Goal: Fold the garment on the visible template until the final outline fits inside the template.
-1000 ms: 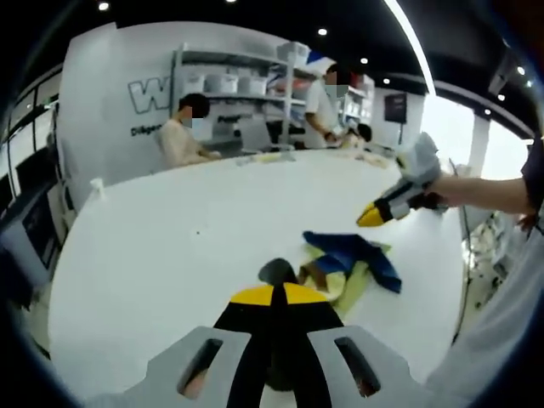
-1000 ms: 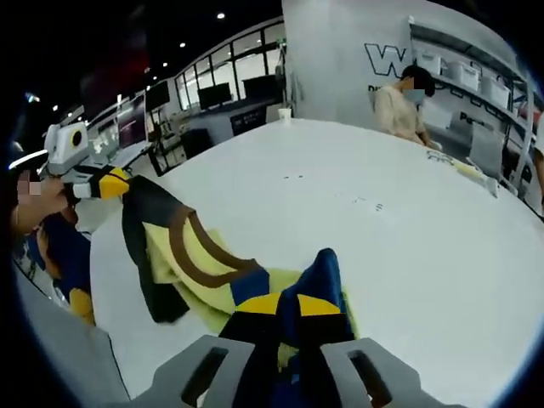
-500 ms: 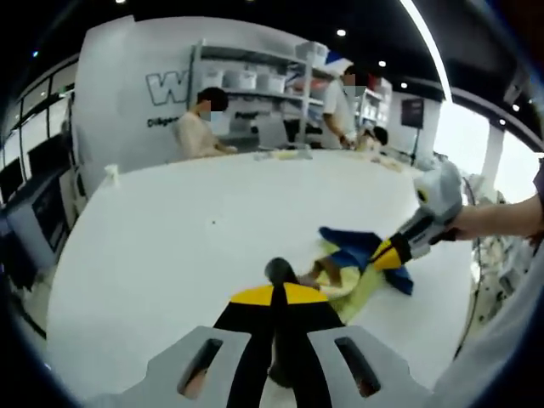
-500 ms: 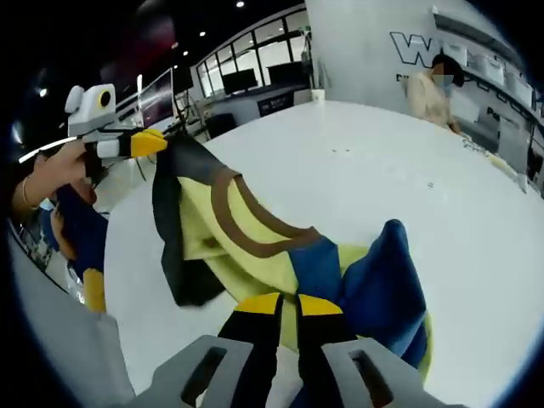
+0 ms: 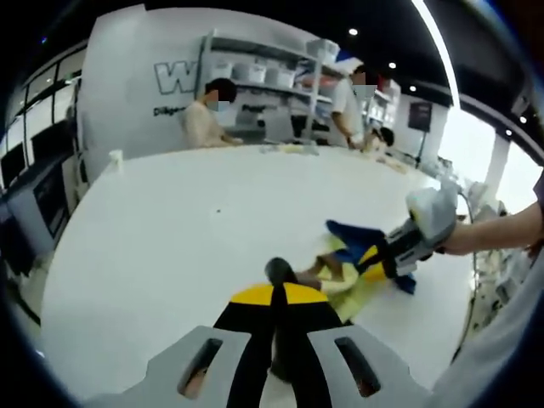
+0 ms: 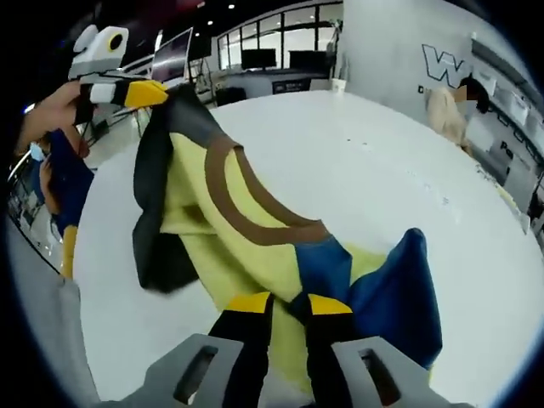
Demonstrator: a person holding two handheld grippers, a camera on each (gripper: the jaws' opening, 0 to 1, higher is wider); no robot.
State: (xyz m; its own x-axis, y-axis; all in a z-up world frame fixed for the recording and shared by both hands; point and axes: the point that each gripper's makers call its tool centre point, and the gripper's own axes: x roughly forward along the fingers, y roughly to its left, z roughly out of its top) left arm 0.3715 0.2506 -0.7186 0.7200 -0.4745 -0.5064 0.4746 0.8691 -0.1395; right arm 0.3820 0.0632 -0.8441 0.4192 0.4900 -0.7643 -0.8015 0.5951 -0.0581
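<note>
- Our left gripper [image 6: 157,92], upper left of the right gripper view, pinches the garment [image 6: 229,221] corner aloft.
- Our right gripper [image 6: 279,303], bottom centre, clamps the blue edge above the white table [image 6: 340,153].

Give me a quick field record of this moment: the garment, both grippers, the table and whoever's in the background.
garment: yellow, blue, brown and black garment, one end lifted, the rest on the table
left gripper: shut on the garment's black edge, held high
right gripper: shut on the garment at its blue part
table: large white table
template: cannot tell from these views
background: people at the table's far side, shelves behind them
</note>
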